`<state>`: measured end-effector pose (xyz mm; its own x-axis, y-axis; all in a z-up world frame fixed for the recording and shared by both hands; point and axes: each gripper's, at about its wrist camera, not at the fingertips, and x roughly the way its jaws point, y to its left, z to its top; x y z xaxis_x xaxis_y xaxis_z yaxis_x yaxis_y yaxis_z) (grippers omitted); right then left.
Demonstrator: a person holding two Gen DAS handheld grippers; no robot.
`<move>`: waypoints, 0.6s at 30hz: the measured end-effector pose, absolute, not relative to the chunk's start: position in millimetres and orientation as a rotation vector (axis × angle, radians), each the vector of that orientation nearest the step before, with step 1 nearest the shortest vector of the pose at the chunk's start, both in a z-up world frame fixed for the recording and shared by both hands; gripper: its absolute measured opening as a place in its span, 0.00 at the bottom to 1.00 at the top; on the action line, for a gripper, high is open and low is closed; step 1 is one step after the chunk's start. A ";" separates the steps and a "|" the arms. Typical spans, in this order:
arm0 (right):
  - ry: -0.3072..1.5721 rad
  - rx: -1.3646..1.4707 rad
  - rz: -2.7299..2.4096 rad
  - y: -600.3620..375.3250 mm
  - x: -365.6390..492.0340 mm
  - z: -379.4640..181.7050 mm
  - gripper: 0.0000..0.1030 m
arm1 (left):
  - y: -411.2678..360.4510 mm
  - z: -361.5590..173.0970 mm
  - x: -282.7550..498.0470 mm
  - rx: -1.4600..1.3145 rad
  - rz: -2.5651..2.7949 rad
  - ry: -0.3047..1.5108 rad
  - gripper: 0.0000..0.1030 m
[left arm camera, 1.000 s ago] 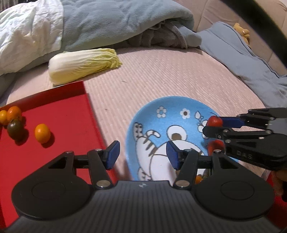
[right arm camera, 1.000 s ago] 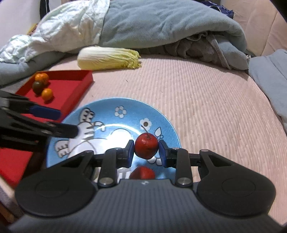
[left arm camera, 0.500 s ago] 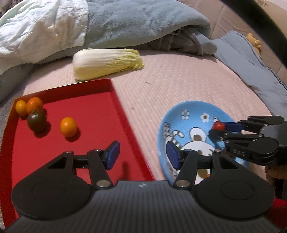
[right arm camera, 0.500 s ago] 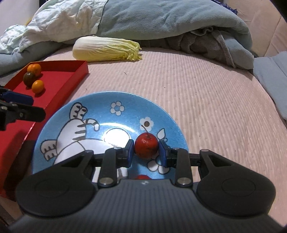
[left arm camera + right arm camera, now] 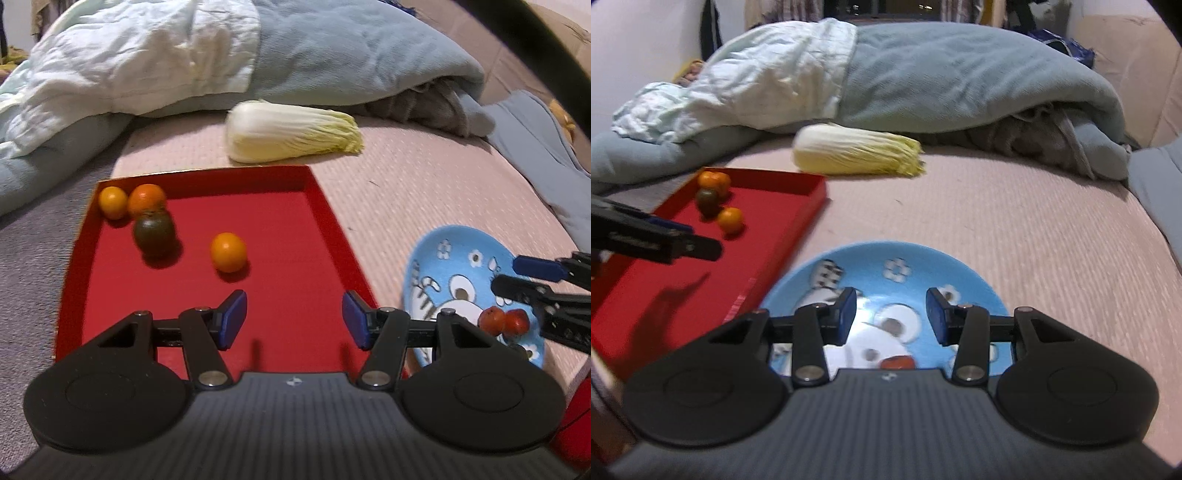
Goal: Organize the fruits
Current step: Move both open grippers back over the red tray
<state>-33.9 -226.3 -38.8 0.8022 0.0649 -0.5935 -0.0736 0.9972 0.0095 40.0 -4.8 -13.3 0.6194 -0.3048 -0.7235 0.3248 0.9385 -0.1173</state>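
While the left gripper (image 5: 293, 318) hovers wide and empty over the red tray (image 5: 288, 295), the right gripper (image 5: 890, 320) is spread, empty, above the blue plate (image 5: 916, 254). Two red fruits (image 5: 503, 320) lie on the plate; orange fruits (image 5: 228, 252) sit in the tray.

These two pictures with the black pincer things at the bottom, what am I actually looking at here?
Those pincers are hand-held grippers, one in each of a person's hands, each with a camera looking out along its two blue-padded fingers. One picture comes from the left gripper, the other from the right gripper. Both are open and hold nothing.

Everything sits on a pink bedcover. The left gripper hangs over a red tray holding three orange tomatoes, the nearest one apart from the others, plus a dark green tomato. The right gripper hangs over a blue cartoon plate with two small red fruits. A napa cabbage lies behind, against piled blankets.
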 end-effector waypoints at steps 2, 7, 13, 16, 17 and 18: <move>0.628 -0.018 0.098 -217.0 -35.2 -34.1 0.43 | 1.3 -12.9 40.3 0.021 -0.344 0.824 0.61; 0.616 -0.020 0.167 -191.5 -30.9 -24.8 0.43 | 18.3 -15.1 42.7 0.008 -0.287 0.829 0.61; 0.617 -0.049 0.252 -155.7 -20.3 -20.0 0.43 | 45.3 -11.6 50.1 -0.037 -0.210 0.825 0.61; 0.621 -0.058 0.287 -138.5 -12.4 -19.7 0.43 | 60.8 -10.0 55.4 -0.065 -0.175 0.820 0.61; 0.624 -0.058 0.299 -132.6 -8.1 -20.0 0.43 | 65.7 -10.1 57.1 -0.075 -0.162 0.822 0.61; 0.627 -0.056 0.308 -128.0 -4.2 -20.6 0.43 | 70.1 -10.5 58.7 -0.084 -0.149 0.825 0.61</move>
